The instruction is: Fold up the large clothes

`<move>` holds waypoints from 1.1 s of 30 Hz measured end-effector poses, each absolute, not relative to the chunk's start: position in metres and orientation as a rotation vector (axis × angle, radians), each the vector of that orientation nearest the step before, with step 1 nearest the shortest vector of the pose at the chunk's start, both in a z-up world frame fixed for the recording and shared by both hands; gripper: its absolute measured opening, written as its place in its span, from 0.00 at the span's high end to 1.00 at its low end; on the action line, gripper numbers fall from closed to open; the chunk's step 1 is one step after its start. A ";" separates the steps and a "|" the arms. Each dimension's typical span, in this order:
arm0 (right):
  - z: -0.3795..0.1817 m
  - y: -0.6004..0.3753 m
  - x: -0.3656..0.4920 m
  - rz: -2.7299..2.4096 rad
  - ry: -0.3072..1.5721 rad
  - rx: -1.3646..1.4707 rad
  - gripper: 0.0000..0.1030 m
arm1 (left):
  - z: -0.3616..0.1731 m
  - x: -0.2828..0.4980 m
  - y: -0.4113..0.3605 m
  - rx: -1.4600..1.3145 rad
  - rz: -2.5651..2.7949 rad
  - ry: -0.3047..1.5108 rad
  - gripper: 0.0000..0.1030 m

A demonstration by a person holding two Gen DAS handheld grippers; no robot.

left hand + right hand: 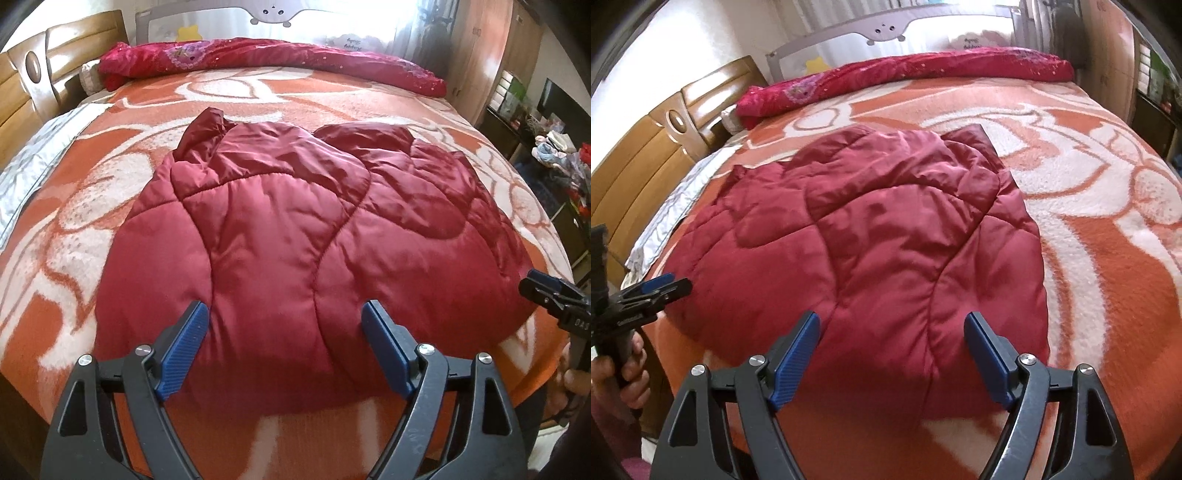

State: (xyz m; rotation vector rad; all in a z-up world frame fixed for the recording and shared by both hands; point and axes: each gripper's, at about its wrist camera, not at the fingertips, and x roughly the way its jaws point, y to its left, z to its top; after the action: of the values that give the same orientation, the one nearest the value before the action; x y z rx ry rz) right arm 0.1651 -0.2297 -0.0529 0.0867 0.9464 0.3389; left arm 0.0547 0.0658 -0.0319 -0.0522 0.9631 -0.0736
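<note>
The left tongs, black-armed with ribbed blue pads, tilt steeply downward, jaws spread wide, nothing between them. The right tongs match that pose, equally wide and empty. A hand grips the left tongs' handle.

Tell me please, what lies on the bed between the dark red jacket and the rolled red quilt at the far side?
Nothing: between the jacket and the quilt only the bare orange and white blanket shows, in both wrist views.
</note>
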 end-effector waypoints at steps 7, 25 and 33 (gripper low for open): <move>-0.042 -0.227 0.128 0.369 0.932 0.040 0.20 | -0.031 0.024 0.062 -0.028 -0.089 0.983 0.17; 0.013 -0.201 0.076 0.461 0.839 -0.101 0.01 | 0.035 -0.011 0.032 0.156 -0.060 0.876 0.09; -0.007 -0.197 0.103 0.458 0.889 -0.054 0.01 | 0.016 0.009 0.034 0.154 -0.005 0.912 0.09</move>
State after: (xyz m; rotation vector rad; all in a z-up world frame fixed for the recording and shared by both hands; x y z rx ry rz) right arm 0.1031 -0.1969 -0.0065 -0.0542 0.8889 0.4579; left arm 0.0090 0.0338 0.0160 0.1541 0.9121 -0.0051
